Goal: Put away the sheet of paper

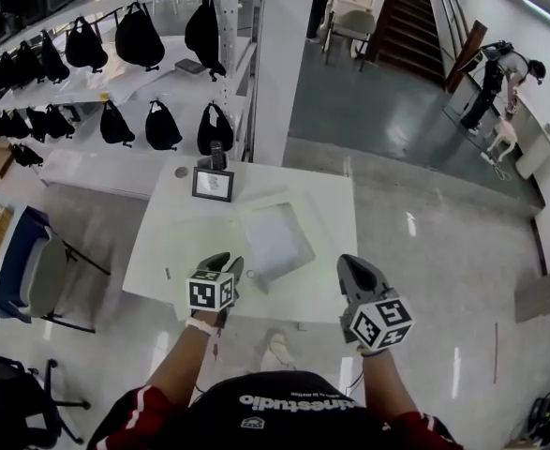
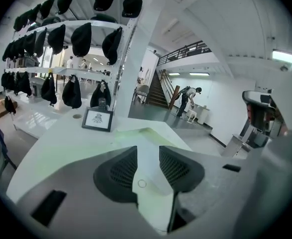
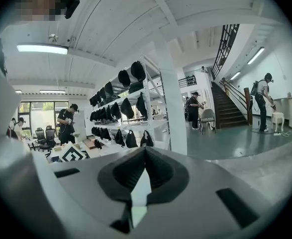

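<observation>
The left gripper (image 2: 148,156) has its jaws spread, with nothing between them. The right gripper (image 3: 145,156) is clenched at the tips and empty. The sheet of paper (image 1: 276,237) lies flat on the white table (image 1: 176,242), ahead of both grippers and untouched. A framed picture (image 1: 213,184) stands beyond it.

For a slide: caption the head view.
Left gripper and right gripper at white table with sheet of paper, framed picture.
</observation>
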A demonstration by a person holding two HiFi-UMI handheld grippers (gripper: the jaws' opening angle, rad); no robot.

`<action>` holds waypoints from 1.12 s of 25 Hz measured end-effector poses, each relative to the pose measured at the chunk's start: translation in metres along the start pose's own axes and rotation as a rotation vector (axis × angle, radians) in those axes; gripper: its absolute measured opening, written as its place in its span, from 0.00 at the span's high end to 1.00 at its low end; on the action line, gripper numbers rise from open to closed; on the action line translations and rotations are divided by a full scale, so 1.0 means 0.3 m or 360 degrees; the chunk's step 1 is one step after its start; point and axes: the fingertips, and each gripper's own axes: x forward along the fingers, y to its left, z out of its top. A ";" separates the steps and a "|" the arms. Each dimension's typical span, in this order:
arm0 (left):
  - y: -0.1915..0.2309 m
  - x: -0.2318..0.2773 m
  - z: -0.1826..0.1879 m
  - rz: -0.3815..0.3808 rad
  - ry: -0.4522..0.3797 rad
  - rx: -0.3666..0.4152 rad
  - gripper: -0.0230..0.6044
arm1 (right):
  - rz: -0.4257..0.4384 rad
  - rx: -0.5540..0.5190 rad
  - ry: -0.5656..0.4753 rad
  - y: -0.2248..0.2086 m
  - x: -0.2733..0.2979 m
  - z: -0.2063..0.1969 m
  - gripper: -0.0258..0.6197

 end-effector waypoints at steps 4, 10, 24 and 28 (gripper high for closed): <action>-0.051 -0.123 0.032 -0.0071 -0.0101 0.0038 0.74 | -0.0003 -0.0017 -0.0032 0.068 -0.042 0.018 0.95; -0.122 -0.305 0.072 -0.0123 -0.0236 0.0109 0.74 | -0.0018 -0.0032 -0.0061 0.170 -0.115 0.027 0.95; -0.237 -0.600 0.139 -0.0209 -0.0478 0.0246 0.75 | -0.0125 -0.0038 -0.0208 0.312 -0.340 0.076 0.95; -0.264 -0.677 0.197 -0.0176 -0.0585 0.0332 0.75 | -0.0183 -0.0064 -0.0228 0.307 -0.384 0.088 0.95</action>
